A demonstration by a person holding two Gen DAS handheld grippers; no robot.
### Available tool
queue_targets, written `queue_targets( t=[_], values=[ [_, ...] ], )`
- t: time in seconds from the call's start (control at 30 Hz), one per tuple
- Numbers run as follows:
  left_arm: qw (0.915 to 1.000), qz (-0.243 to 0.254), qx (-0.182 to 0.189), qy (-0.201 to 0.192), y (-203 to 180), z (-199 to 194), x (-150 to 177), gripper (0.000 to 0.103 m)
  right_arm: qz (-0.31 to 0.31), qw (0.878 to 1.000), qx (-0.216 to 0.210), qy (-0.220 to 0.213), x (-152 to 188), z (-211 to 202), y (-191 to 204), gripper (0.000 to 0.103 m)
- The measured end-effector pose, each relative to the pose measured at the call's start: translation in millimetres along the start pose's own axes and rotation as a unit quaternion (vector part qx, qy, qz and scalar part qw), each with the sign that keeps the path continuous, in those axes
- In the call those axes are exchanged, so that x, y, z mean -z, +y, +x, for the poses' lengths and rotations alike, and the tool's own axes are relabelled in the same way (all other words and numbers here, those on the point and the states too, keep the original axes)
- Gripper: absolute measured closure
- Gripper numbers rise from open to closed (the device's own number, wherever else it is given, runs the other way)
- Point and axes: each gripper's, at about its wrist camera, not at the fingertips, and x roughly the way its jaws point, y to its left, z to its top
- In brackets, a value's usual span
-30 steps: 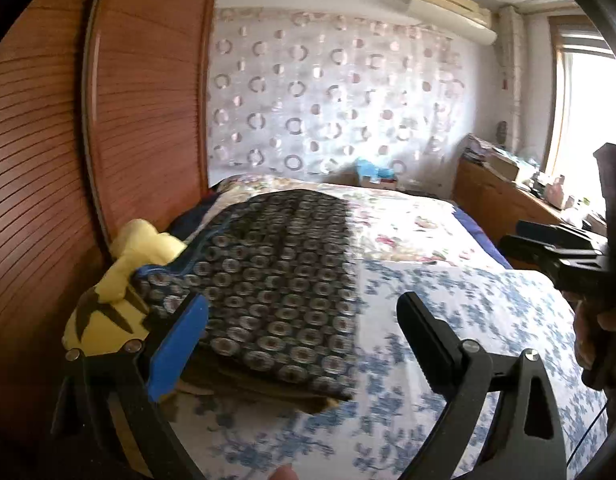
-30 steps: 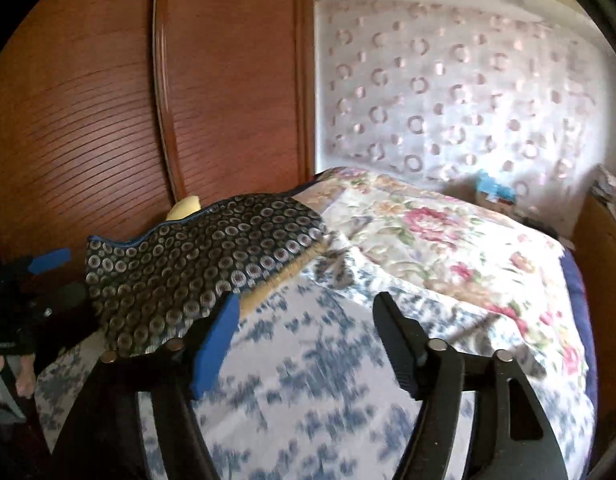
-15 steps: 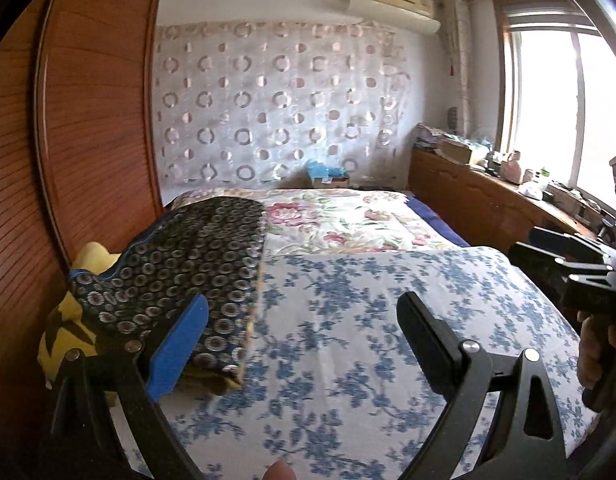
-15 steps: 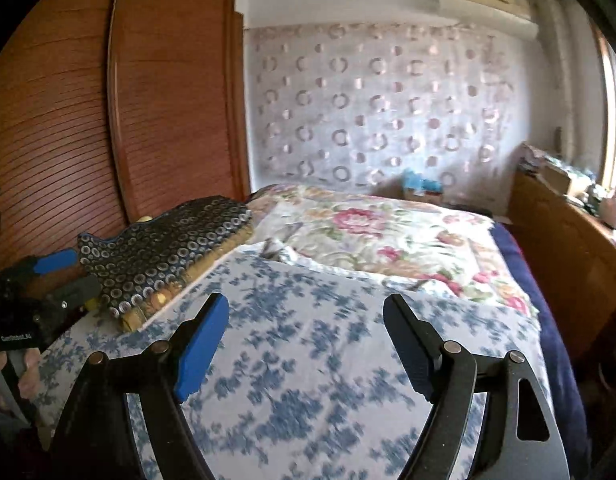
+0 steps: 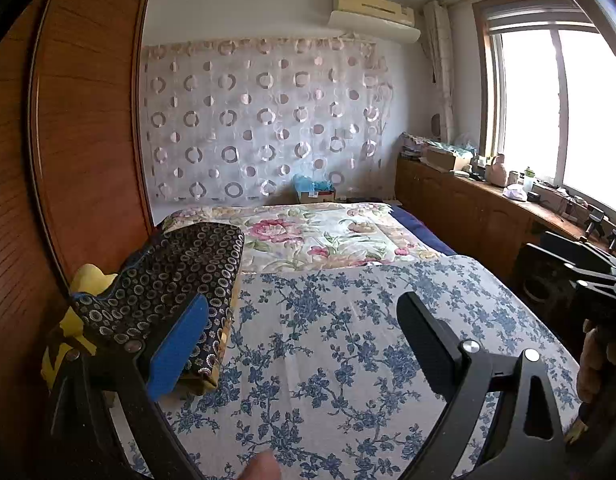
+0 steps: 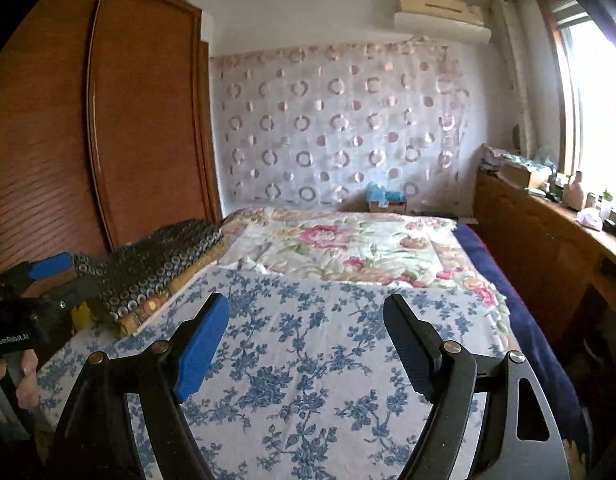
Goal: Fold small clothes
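Note:
A folded dark garment with a ring pattern [image 5: 176, 272] lies on top of a stack at the left edge of the bed, over a yellow piece [image 5: 88, 280]. The same stack [image 6: 156, 264] shows in the right wrist view, far left. My left gripper [image 5: 302, 300] is open over the blue-flowered sheet [image 5: 327, 340], its blue pad just in front of the stack, nothing between the fingers. My right gripper [image 6: 306, 300] is open too, empty, above the middle of the sheet. Each gripper shows at the edge of the other's view: right gripper [image 5: 547, 256], left gripper [image 6: 68, 276].
A flowered quilt [image 5: 327, 236] covers the far half of the bed. A wooden wardrobe [image 5: 80, 140] stands along the left. A cluttered wooden sideboard [image 5: 467, 208] runs under the window on the right. A box with blue stuff [image 5: 313, 192] sits by the curtained far wall.
Both views have swung right, away from the stack, which now sits further left and smaller. The right gripper's jaws stand slightly wider. Nothing was picked up.

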Motion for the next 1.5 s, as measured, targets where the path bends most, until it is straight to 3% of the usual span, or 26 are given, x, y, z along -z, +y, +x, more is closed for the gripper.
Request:
queue_targets(
  t=[0.27,1.5],
  values=[
    [1.0,0.005,0.003,-0.006,-7.3,-7.9,-5.2,0.007,0.012,1.0,0.013,-0.021,7.8,-25.1,13.1,0.022],
    [0.9999,0.004,-0.003,-0.013,-3.0,-13.2,-6.8,0.007,0.017,0.999,0.015,-0.023,12.9,-2.4,-7.6,0.022]
  ],
)
